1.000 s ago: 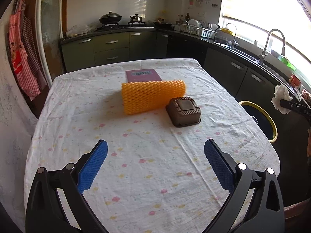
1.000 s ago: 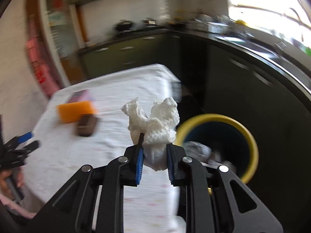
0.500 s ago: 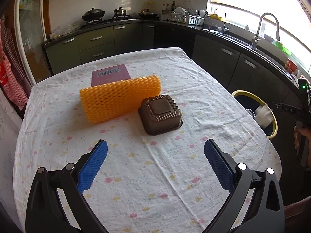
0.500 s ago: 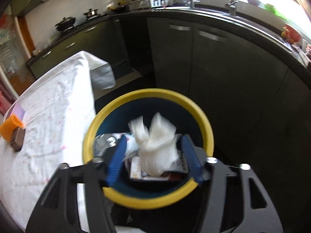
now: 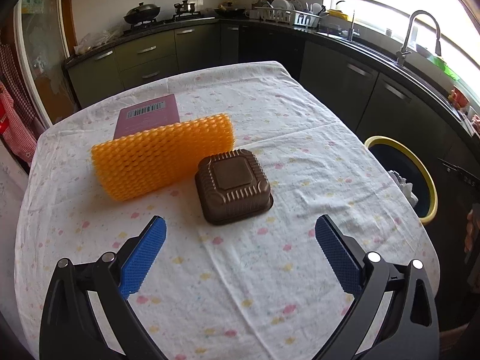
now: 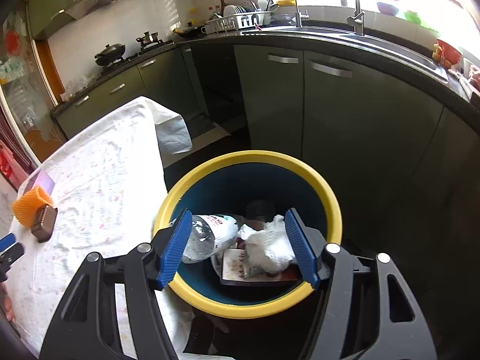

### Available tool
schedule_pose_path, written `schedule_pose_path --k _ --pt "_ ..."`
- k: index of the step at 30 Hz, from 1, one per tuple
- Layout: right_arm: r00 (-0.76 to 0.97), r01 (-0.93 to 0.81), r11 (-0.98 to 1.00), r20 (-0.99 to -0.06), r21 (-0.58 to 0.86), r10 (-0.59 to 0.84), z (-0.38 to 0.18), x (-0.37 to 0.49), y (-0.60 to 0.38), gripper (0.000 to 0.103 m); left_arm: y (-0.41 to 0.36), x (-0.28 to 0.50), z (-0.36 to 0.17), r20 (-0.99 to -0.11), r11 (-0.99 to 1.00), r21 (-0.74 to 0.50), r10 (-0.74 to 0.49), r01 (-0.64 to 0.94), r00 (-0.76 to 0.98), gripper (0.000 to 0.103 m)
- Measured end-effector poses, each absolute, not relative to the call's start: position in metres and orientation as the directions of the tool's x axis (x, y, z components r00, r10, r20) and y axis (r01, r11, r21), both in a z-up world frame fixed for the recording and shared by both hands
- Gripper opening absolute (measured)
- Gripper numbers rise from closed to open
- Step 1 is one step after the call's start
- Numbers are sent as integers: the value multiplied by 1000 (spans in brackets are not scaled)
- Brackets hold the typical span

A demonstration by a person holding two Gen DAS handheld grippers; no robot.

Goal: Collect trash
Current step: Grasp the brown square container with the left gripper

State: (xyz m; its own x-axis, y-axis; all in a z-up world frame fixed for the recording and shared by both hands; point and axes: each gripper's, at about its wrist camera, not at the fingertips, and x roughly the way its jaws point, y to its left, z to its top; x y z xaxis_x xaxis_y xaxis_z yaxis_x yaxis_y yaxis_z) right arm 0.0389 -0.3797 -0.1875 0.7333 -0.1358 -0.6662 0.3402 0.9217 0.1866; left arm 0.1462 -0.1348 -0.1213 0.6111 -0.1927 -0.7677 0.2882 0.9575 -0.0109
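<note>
The brown tray (image 5: 234,186) lies just ahead of the left gripper (image 5: 238,250), centred between its wide, empty jaws. The right gripper (image 6: 238,244) is opening, nothing clamped, over the bin (image 6: 325,193), white wad (image 6: 270,246) below.

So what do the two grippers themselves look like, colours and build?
Both match: the left gripper and the right gripper have glossy black plastic frames with triangular cut-outs and round silver pivot pins. Each finger carries a long blue pad with a fine ribbed or dimpled texture. No cables, markings or sleeves show.
</note>
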Motion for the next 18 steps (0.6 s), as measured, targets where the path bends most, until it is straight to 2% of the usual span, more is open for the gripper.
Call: schedule_pose_path --k 13,18 --pt "738 312 922 -670 230 -82 -201 39 -386 62 -158 191 -134 -761 987 24 -84 158 643 98" --pt "737 318 917 -672 242 -79 -205 36 -394 62 -157 198 -139 -762 992 15 -71 127 643 87"
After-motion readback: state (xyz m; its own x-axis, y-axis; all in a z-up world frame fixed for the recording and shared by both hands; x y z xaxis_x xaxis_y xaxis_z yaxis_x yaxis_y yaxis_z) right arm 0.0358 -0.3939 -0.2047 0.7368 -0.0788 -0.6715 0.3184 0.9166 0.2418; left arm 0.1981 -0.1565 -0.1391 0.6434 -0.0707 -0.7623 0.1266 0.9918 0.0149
